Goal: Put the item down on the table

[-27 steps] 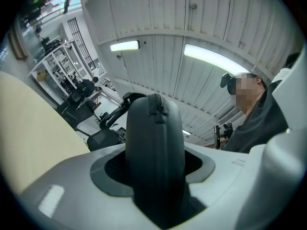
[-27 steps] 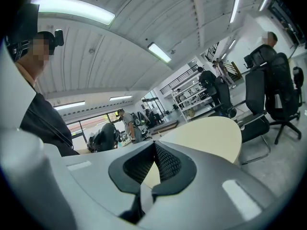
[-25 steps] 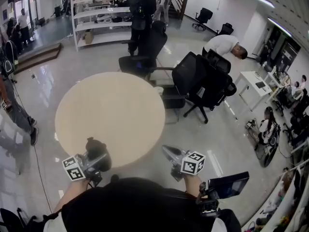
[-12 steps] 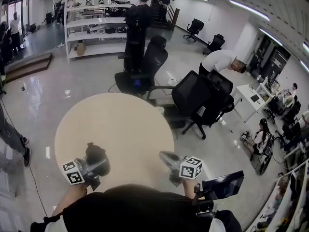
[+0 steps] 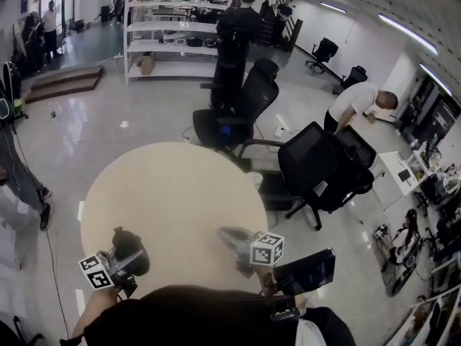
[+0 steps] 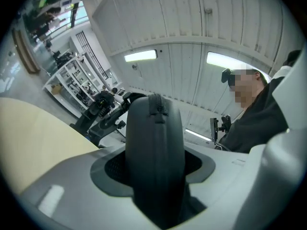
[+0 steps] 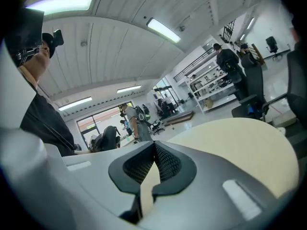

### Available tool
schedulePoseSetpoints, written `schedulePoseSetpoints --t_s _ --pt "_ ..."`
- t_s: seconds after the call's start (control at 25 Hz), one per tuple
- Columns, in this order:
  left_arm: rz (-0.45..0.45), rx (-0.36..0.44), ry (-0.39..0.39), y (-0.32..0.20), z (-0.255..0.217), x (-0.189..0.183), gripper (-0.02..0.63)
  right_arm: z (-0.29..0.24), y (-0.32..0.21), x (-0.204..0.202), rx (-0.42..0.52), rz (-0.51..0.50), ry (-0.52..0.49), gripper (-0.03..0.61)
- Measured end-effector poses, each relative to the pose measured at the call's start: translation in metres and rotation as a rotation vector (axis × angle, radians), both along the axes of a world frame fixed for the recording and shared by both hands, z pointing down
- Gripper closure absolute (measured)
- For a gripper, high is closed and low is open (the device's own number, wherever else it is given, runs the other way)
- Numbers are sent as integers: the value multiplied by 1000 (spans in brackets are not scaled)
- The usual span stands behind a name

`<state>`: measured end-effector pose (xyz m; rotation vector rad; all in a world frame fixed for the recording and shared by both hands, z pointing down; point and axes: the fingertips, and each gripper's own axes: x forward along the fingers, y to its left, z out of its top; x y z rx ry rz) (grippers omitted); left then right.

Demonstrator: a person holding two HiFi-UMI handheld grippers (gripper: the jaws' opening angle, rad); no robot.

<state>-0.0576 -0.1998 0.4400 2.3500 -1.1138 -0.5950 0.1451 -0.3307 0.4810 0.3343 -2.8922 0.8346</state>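
Observation:
My left gripper [image 5: 124,256] is shut on a black zippered case [image 5: 130,245], held above the near left edge of the round beige table [image 5: 173,193]. In the left gripper view the case [image 6: 154,147] stands upright between the grey jaws, zip seam facing the camera, and fills the gap of the left gripper [image 6: 153,176]. My right gripper [image 5: 227,236] hovers over the near right part of the table, shut, with nothing in it. In the right gripper view the right gripper [image 7: 154,150] has its black pads meeting at the tips, and the table top [image 7: 240,143] lies beyond.
Black office chairs [image 5: 324,168] stand right of the table, another chair [image 5: 241,107] behind it. White shelving [image 5: 173,38] lines the back. One person [image 5: 234,34] stands by the far chair, another [image 5: 356,103] bends over a desk, a third [image 5: 18,171] stands at left.
Both grippers have come forward from the table's near edge to over its top, and the case has travelled along in the left one. The table now sits closer in the head view.

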Motion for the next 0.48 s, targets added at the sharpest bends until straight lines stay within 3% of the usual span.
schedulePoseSetpoints --t_s 0.28,0.48 --pt "-214 -76 -40 -9 1 29 348 14 -53 -5 0 -195 -69 565" --pt "-217 -91 -46 -19 -1 43 348 17 -63 2 -26 -206 -78 565"
